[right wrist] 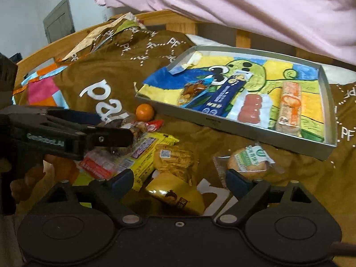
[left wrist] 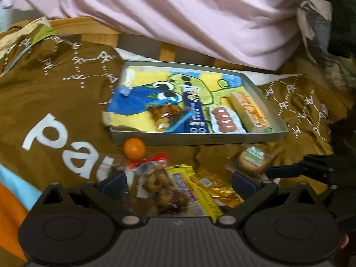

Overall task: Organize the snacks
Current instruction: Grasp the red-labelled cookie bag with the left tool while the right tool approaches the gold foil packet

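You are holding the left gripper (left wrist: 178,183) over the snack pile on the brown cloth (left wrist: 66,102), its jaws standing wide with nothing pressed between them; a clear bag of brown snacks (left wrist: 164,191) and a yellow packet (left wrist: 195,189) are lying in the gap. An orange (left wrist: 134,147) is sitting just beside the near edge of the metal tray (left wrist: 200,138), which is holding four packets side by side. You are holding the right gripper (right wrist: 180,182) over a gold packet (right wrist: 175,195), jaws apart and gripping nothing. A wrapped round cake (right wrist: 247,160) is lying beside its right finger.
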The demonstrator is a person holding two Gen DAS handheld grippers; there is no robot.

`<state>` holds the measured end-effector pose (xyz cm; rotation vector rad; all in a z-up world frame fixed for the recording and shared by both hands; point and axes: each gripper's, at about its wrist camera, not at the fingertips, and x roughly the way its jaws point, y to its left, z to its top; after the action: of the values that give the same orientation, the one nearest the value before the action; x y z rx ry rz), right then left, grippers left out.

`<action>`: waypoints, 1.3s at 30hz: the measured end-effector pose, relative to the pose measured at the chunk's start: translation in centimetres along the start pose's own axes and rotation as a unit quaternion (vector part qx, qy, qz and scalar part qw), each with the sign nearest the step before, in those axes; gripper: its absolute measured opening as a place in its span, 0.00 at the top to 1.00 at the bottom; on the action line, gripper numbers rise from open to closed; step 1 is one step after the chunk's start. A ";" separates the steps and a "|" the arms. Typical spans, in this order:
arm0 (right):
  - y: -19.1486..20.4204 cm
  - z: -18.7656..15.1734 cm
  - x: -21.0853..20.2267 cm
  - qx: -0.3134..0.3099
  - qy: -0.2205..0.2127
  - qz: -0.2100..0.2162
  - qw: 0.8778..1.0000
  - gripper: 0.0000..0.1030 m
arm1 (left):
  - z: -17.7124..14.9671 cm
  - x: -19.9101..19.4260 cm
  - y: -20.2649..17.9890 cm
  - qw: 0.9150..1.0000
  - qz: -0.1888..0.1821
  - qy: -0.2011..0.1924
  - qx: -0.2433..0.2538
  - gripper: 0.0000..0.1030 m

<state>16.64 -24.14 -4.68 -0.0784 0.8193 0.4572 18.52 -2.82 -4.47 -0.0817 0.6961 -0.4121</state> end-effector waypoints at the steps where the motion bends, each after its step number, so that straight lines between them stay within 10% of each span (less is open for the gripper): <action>1: 0.0 0.0 0.3 -0.001 0.003 0.001 1.000 0.16 | 0.0 0.1 -0.1 1.000 -0.005 -0.001 0.004 0.01; 10: 0.3 -0.1 2.5 -0.006 0.032 0.019 0.999 0.21 | 0.5 2.1 1.2 0.998 -0.039 0.029 -0.040 0.15; 30: -0.7 -0.1 4.3 0.020 0.041 0.012 0.999 0.35 | 0.5 3.6 3.2 0.995 0.007 0.090 -0.041 0.48; 39: -0.1 0.4 3.6 -0.001 0.023 -0.002 1.000 0.35 | 0.6 3.5 3.5 0.994 0.007 0.090 -0.054 0.47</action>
<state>19.06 -22.84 -7.02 -0.0919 0.8643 0.4538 22.48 -1.06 -6.89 -0.1430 0.8971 -0.3709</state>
